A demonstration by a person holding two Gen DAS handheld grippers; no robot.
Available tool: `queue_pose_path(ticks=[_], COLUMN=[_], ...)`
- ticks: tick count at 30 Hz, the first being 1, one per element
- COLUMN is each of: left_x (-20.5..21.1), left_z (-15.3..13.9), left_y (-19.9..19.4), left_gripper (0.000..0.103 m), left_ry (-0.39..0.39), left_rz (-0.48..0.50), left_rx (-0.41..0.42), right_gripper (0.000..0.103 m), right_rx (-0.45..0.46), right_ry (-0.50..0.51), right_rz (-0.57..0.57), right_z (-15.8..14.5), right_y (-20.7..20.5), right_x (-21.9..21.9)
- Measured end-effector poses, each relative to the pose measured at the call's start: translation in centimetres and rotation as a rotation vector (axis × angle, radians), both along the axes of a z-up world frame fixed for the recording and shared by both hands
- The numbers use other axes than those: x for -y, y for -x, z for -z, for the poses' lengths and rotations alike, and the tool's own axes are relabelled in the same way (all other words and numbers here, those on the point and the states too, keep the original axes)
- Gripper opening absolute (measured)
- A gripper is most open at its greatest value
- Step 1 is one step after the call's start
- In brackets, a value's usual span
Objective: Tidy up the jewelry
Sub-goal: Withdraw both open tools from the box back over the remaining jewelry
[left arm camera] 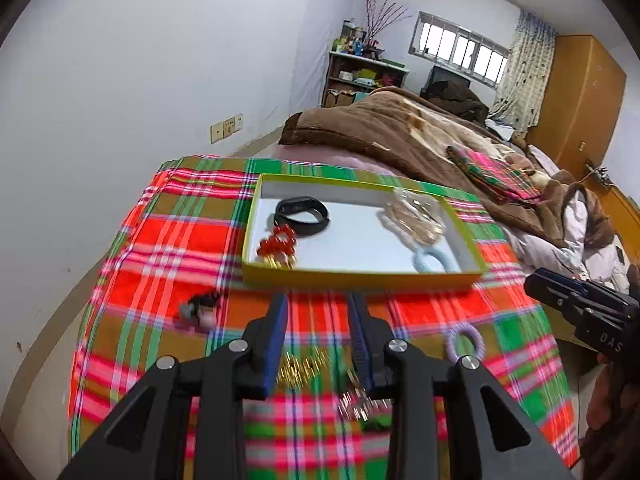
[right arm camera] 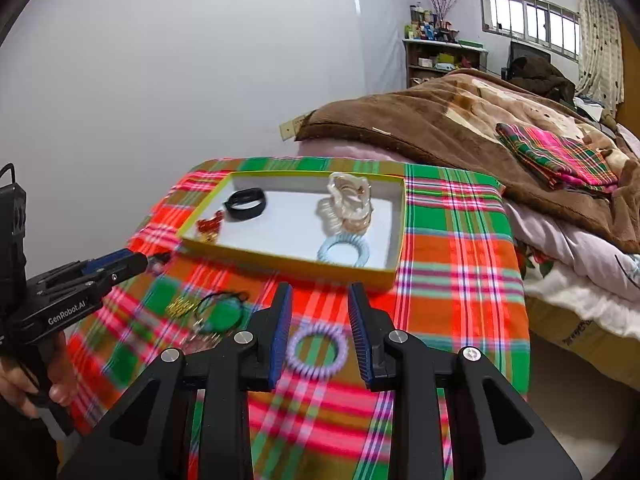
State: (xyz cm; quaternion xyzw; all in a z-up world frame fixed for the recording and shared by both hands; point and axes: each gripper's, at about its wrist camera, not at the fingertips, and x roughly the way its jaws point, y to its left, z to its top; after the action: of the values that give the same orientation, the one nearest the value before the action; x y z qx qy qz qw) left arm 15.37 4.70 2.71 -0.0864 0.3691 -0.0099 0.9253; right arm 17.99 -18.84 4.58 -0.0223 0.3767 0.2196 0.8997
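The left gripper [left arm camera: 318,316] has its jaws spread with nothing between the pads; beneath and just past them on the plaid cloth [left arm camera: 172,240] lie a gold chain piece [left arm camera: 300,368] and some silvery bits [left arm camera: 360,402], blurred, with a small dark-and-pink item [left arm camera: 202,308] off to the left. The right gripper [right arm camera: 320,312] is likewise spread and empty, and the purple coil hair tie [right arm camera: 318,350] lies on the cloth below the gap between its fingers, not pinched.

Farther out sits the shallow yellow-edged box [right arm camera: 280,258], which serves as the place for sorted pieces. Inside it already are a black band [right arm camera: 245,198], a red beaded piece [right arm camera: 210,224], a cream claw clip [right arm camera: 350,198] with pale coil ties under it, and a light blue coil tie [right arm camera: 344,250].

Judging by this layout, the task looks roughly half done: several items are in the box, while the purple tie, the gold and silvery pieces, a green round pendant on a dark cord [right arm camera: 224,314] and the small dark item are not yet in. The cloth covers a worktop beside a bed [right arm camera: 480,120].
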Motion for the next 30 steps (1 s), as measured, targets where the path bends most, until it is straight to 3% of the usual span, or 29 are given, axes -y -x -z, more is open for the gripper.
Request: queue_pose_path(ticks=[14,30], left_x=[1.6,2.6], left_z=[-0.5,-0.6], left_y=[9.0,11.8], left_gripper=[0.032,0.032], left_ry=[0.018,0.015], left_rz=[-0.027,-0.005], left_rx=[0.003,0.019], right_gripper=[0.03,0.03], right_rx=[0.001,0.008], right_ry=[0.015,0.029], right_rz=[-0.039,-0.058], right_z=[-0.2,-0.2], right_y=[8.3,10.6], right_x=[1.1,0.7])
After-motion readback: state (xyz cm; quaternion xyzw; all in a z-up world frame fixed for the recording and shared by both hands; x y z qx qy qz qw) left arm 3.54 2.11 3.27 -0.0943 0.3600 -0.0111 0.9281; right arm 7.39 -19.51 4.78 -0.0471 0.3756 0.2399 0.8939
